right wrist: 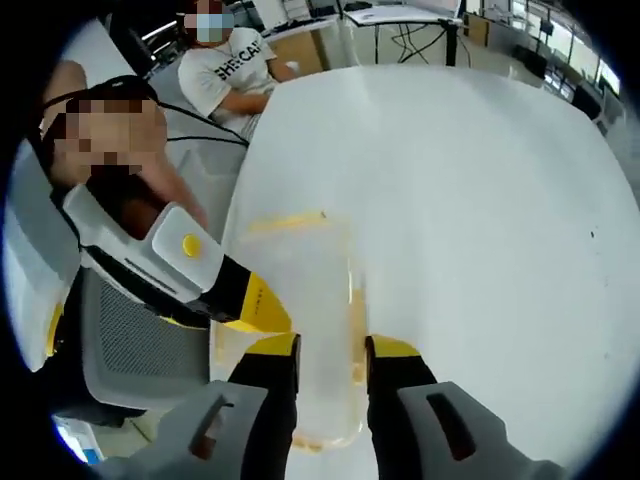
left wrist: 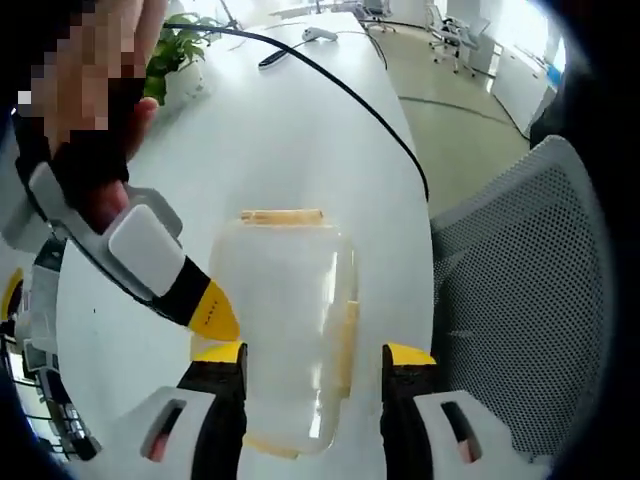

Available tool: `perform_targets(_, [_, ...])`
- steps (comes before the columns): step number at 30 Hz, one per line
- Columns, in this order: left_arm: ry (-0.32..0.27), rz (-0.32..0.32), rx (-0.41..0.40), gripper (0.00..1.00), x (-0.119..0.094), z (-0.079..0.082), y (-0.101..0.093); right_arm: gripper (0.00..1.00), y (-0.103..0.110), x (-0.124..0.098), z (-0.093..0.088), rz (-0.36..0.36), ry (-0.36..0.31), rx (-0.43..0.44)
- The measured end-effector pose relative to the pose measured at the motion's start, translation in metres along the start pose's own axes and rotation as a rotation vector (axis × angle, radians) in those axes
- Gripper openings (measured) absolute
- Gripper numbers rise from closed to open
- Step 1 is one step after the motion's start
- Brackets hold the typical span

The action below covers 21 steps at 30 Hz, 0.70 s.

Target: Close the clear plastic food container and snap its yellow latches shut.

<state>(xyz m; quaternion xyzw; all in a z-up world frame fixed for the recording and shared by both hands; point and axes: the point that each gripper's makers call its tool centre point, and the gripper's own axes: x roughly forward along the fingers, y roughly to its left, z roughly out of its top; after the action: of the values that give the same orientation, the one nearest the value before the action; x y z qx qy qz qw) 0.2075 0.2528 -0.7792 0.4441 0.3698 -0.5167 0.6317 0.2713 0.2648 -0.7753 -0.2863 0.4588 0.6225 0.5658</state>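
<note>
your left tool (left wrist: 312, 365) stands with its jaws spread wide, one on each side of the clear container (left wrist: 290, 320), and nothing shows them pressing its walls, so read it as open and straddling, not gripping. your right tool (right wrist: 332, 352) has its jaws closer together over the near end of the same container (right wrist: 300, 330); whether they pinch the lid or just frame it, you can't tell from here. the container sits on the white table (left wrist: 300, 130), close to its edge, with a yellow latch (left wrist: 283, 216) along its far end and another down one long side. the lid looks to be lying over the box already, so you're likely at the pressing and latching step, though the clear plastic makes that hard to confirm. next, you'd want one tool steadying the box while the other's tip pushes a latch down against the wall until it seats; keep the push square so the light box doesn't skate off the table edge. the left gripper view gives you the mesh chair (left wrist: 520, 300) just beside the table, a black cable (left wrist: 350, 90) and a potted plant (left wrist: 178, 50) farther off; the right gripper view instead gives you a seated person (right wrist: 235, 65) beyond the table.
</note>
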Motion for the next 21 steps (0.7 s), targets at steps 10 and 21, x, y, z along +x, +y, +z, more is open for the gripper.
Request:
perform_targets(10, [0.000,-0.056,-0.002,0.82,0.001,0.002,-0.020,0.69,0.008,-0.009,-0.001,-0.085,-0.110,-0.075])
perform_targets(21, [-0.009,-0.037,-0.046,0.99,-0.005,0.001,-0.007,0.97,0.019,-0.010,-0.016,-0.168,-0.128,-0.087])
